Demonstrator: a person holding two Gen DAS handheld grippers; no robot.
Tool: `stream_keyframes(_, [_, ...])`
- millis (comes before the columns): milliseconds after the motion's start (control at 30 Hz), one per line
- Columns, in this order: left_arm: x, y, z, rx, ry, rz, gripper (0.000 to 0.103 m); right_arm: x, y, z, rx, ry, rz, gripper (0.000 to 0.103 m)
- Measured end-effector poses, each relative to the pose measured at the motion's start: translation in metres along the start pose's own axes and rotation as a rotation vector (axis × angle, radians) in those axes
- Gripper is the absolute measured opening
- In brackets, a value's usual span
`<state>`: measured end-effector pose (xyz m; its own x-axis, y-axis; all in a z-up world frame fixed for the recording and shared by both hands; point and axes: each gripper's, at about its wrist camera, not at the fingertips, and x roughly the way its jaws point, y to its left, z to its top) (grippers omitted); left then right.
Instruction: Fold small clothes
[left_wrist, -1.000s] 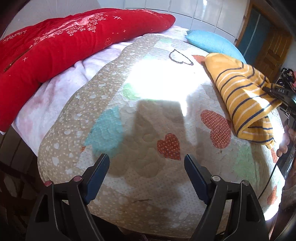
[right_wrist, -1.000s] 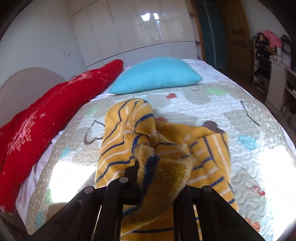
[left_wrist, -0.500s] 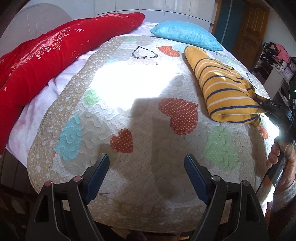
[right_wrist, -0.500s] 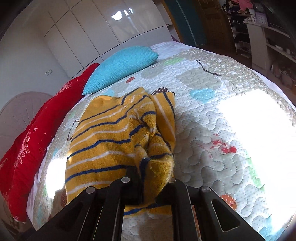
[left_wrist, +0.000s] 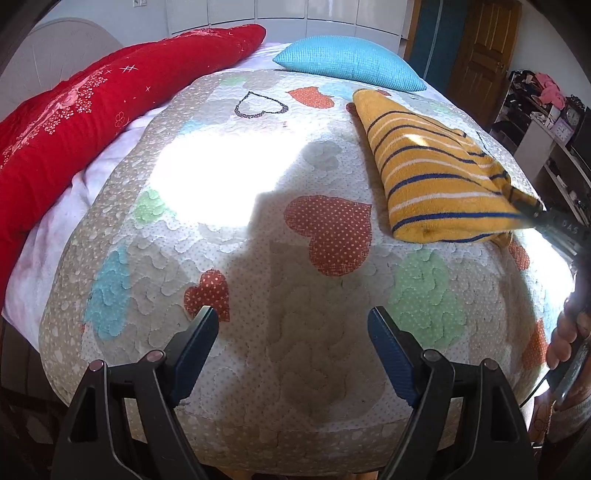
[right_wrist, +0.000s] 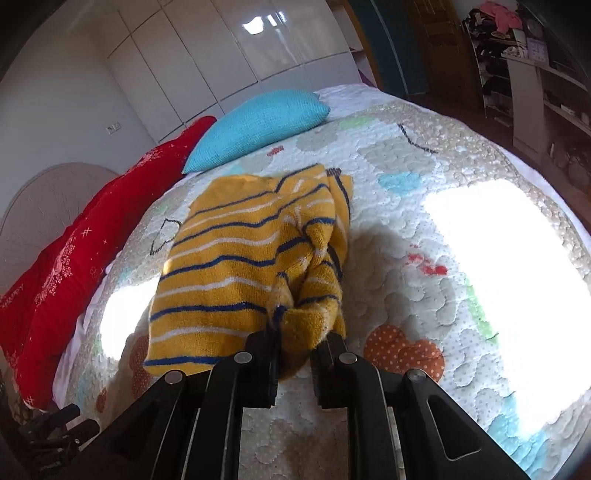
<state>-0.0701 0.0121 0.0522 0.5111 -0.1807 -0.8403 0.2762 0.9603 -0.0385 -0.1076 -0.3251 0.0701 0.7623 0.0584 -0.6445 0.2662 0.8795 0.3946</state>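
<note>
Currently, a mustard-yellow knitted garment with navy and white stripes (right_wrist: 243, 266) is lying folded on a quilted bedspread patterned with coloured hearts (left_wrist: 295, 369), towards the bed's right side as seen from the left wrist camera, well short of a turquoise knitted cushion (left_wrist: 351, 62) at the head of the bed. A bunched corner of the garment is being kept between the black fingers of the right gripper (right_wrist: 293, 354), whose jaws are opening at this moment; the cloth is sitting in the narrow gap and appears still to be touched by the pads. In the left wrist view, the same gripper (left_wrist: 532, 214) is seen at the garment's near right corner, and the fingers of the person's hand (left_wrist: 565, 339) are wrapped around its handle. The left gripper (left_wrist: 291, 336) is being held released and empty, its blue-padded jaws spread wide above the bedspread's near edge, well apart from the garment. A long red embroidered pillow (left_wrist: 92, 110) is lying along the bed's left side.
</note>
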Motion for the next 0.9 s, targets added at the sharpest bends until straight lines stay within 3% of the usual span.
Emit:
stream_keyframes(100, [0.002,-0.002,0.002,0.009,-0.014,0.006,0.082,-0.017,0.015,0.023,-0.044,-0.077,-0.011,0.022])
stream_keyframes(233, [0.000,-0.007,0.004,0.012,-0.037,0.011,0.082,0.005,0.050,0.052,-0.155,-0.079,-0.019,0.022])
stream_keyframes(333, [-0.004,-0.006,0.004,0.011,-0.049,0.017,0.082,0.027,0.064,0.063,-0.202,-0.083,-0.146,0.022])
stream_keyframes(367, [-0.006,-0.004,0.003,0.009,-0.053,0.023,0.082,0.028,0.062,0.064,-0.191,-0.084,-0.163,0.022])
stream_keyframes(433, [-0.010,0.004,0.004,-0.001,-0.065,0.038,0.082,0.027,0.050,0.058,-0.164,-0.076,-0.196,0.033])
stream_keyframes(500, [-0.012,0.013,0.004,-0.012,-0.081,0.049,0.082,0.019,0.031,0.048,-0.133,-0.075,-0.234,0.050])
stream_keyframes(633, [-0.010,0.021,0.008,-0.021,-0.109,0.063,0.082,-0.010,-0.016,0.037,-0.001,-0.095,-0.326,0.051])
stream_keyframes(767, [-0.012,0.014,0.014,-0.038,-0.150,0.064,0.082,-0.031,-0.021,0.061,0.032,-0.166,-0.249,0.051])
stream_keyframes(900, [-0.025,0.001,0.014,-0.017,-0.213,0.068,0.082,0.004,0.022,0.087,-0.090,-0.092,-0.017,0.051])
